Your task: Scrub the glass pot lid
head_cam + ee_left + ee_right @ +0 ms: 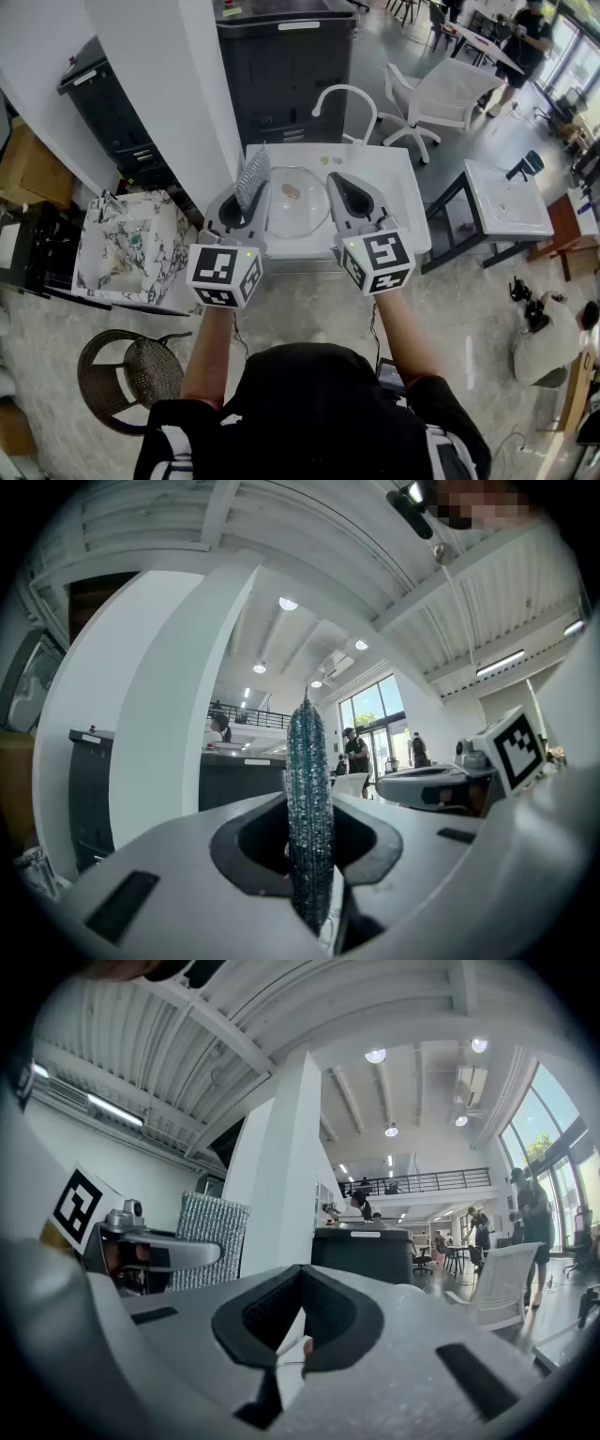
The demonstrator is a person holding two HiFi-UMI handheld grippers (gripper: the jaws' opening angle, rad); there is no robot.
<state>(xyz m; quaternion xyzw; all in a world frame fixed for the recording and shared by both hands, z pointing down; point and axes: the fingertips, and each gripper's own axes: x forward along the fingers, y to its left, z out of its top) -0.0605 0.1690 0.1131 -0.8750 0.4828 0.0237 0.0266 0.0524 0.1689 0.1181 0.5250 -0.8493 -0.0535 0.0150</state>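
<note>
left fingers (169, 874) grip scrub pad (309, 817) | right fingers (403, 1335) closed | glass lid (305, 214) ahead, between

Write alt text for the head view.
Seen from above, a person holds two grippers level over a white sink where a glass pot lid lies. The left gripper clamps a silver scrubbing pad upright; the right gripper is shut and empty.

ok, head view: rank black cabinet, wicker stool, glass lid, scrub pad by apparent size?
1. black cabinet
2. wicker stool
3. glass lid
4. scrub pad: smallest as seen, but it is held up nearer the camera and angled, so its true size against the lid is unsure.
</note>
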